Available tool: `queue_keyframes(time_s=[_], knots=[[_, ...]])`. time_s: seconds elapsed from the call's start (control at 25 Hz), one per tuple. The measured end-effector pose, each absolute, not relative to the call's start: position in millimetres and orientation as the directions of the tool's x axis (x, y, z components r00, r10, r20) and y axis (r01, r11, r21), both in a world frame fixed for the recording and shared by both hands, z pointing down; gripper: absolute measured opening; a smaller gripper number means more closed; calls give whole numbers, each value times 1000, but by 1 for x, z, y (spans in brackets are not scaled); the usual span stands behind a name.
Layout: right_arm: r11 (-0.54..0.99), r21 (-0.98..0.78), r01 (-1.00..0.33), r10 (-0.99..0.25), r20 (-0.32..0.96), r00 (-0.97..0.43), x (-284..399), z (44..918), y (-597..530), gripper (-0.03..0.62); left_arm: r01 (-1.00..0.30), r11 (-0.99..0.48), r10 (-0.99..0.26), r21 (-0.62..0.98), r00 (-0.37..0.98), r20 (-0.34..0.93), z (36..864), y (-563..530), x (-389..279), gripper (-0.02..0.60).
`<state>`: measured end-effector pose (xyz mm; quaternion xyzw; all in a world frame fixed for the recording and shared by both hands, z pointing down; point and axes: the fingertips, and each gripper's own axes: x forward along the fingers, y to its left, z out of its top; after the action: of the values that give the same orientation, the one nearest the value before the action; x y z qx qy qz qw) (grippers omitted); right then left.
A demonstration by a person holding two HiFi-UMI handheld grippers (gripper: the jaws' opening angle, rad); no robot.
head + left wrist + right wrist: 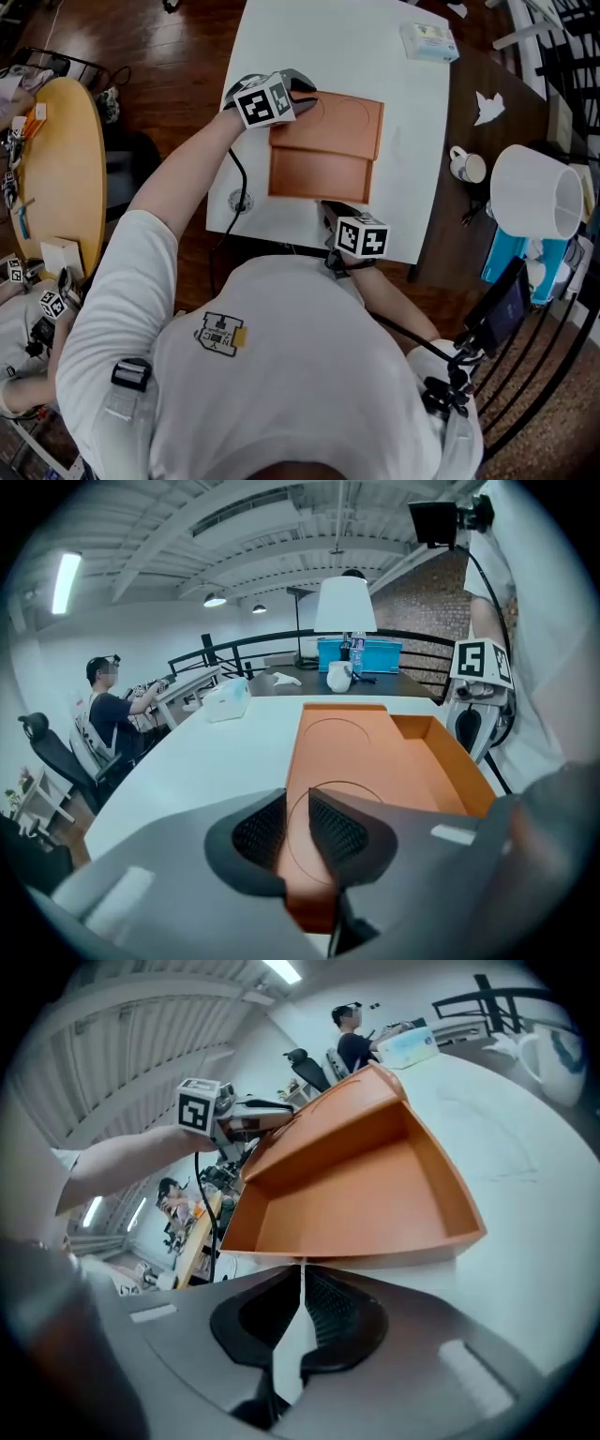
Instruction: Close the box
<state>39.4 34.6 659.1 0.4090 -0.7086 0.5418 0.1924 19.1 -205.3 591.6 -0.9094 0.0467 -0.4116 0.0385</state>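
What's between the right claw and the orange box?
At most a sliver of bare white table. In the right gripper view the right claw sits right at the near wall of the orange box; contact can't be judged.

1. Overhead, ceiling strip lights (67, 581) are lighting the room brightly and evenly.
2. The white table (309, 37) is glaring mildly; shadows are falling soft around the box lid (342, 127).
3. Both gripper views are bending strongly toward black corners.
4. Nearby jaws are blurring, out of focus.

A mug (469, 167) sits beside a white lampshade (530, 192)
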Motion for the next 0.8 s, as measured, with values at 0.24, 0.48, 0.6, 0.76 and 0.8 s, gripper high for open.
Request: queue_keyframes(time_s=[0.24,0.48,0.6,0.76,0.8], knots=[[-139,-739,-659,-380,654,-654,45,666,36,91,-56,-992,-118,-109,662,740,592,-206,18,51],[-31,-749,-662,-307,638,-706,28,662,38,179,-56,-994,-111,-98,664,740,591,-207,21,51],[-5,-710,-704,-295,674,-678,28,665,30,88,-51,-994,-103,-93,664,741,590,-207,22,51],[-19,-703,-711,-299,682,-667,26,659,26,69,-52,-996,-93,-79,668,739,589,-206,22,51],[-23,-703,-710,-315,679,-663,26,657,22,69,-53,-996,-90,-73,670,737,589,-206,22,51]])
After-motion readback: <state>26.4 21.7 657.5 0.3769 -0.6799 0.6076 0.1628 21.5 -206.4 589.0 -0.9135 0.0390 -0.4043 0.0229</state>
